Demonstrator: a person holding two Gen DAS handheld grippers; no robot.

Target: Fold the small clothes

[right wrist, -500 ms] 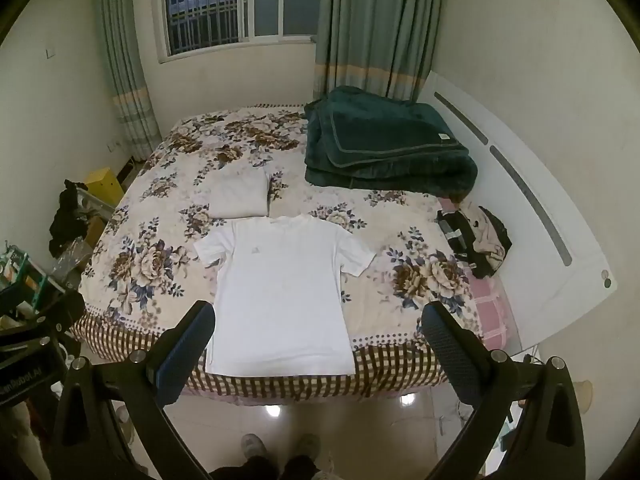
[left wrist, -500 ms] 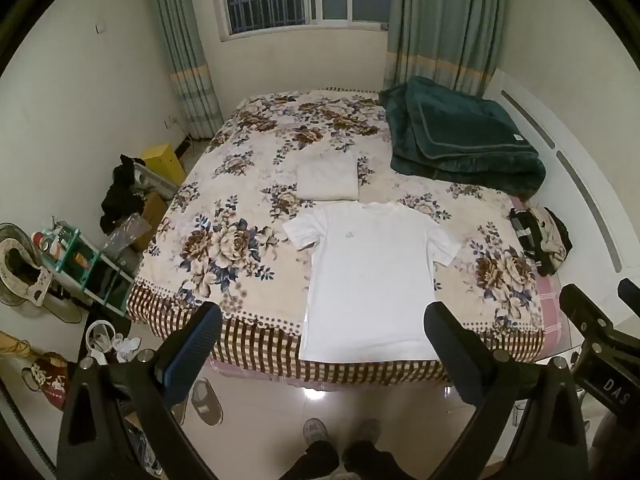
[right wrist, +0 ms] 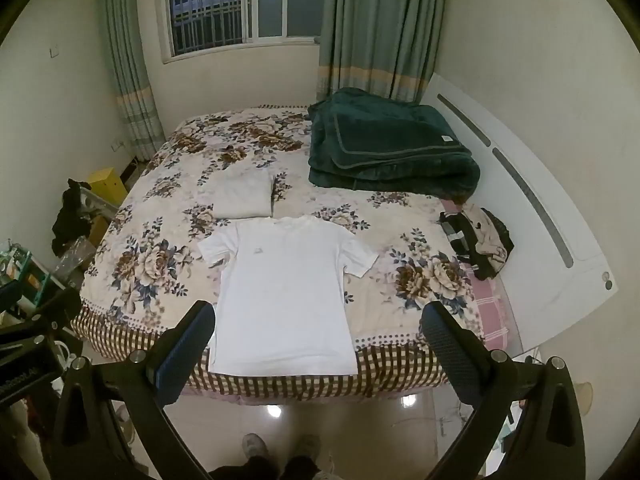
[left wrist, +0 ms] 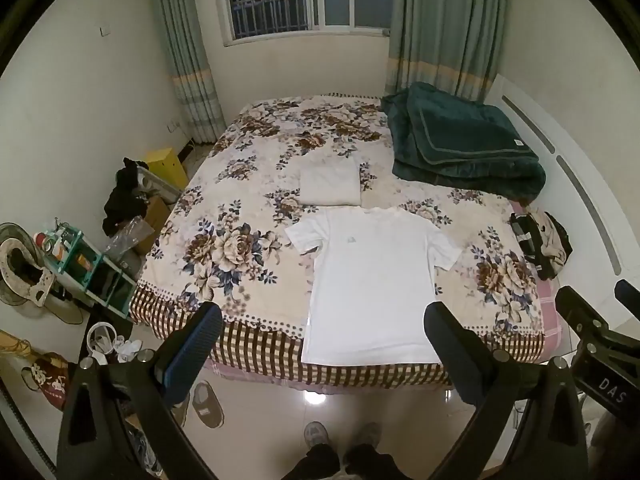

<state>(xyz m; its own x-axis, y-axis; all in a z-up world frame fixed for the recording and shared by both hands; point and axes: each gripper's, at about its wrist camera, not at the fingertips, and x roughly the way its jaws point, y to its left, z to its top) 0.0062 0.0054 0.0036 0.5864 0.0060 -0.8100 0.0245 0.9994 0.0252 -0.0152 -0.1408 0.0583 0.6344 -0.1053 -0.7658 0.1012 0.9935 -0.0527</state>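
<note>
Lying flat and face up on the near half of the bed (left wrist: 248, 264), a white T-shirt (left wrist: 372, 280) had its hem at the near edge, over the brown checked border of the floral bedspread, and its collar pointing toward the far wall. Both short sleeves were spread out to the sides. Just beyond the collar sat a folded white garment (left wrist: 330, 184), close to the shirt but whether touching it could not be told.

The left gripper (left wrist: 320, 348) was held above the floor at the near side of the bed, its jaws spread wide with nothing between them; the shirt's hem showed through the gap. The right gripper (right wrist: 318, 344) stood the same way, jaws fully apart and empty, well short of the cloth. Part of the right tool showed at the right edge of the left wrist view.

At the far right of the bed lay a folded dark green blanket (right wrist: 392, 152), and nearer, by the white headboard (right wrist: 532, 216), a dark bundle of clothes (right wrist: 480, 240). None of these touched the shirt. On the floor to the left stood a yellow box (left wrist: 168, 164), a teal shelf rack (left wrist: 92, 268), a fan (left wrist: 20, 268) and slippers (left wrist: 206, 404). The person's shoes (left wrist: 340, 436) showed at the bottom, on glossy tiles. Green curtains (right wrist: 380, 28) flanked a barred window (right wrist: 208, 4) on the far wall
</note>
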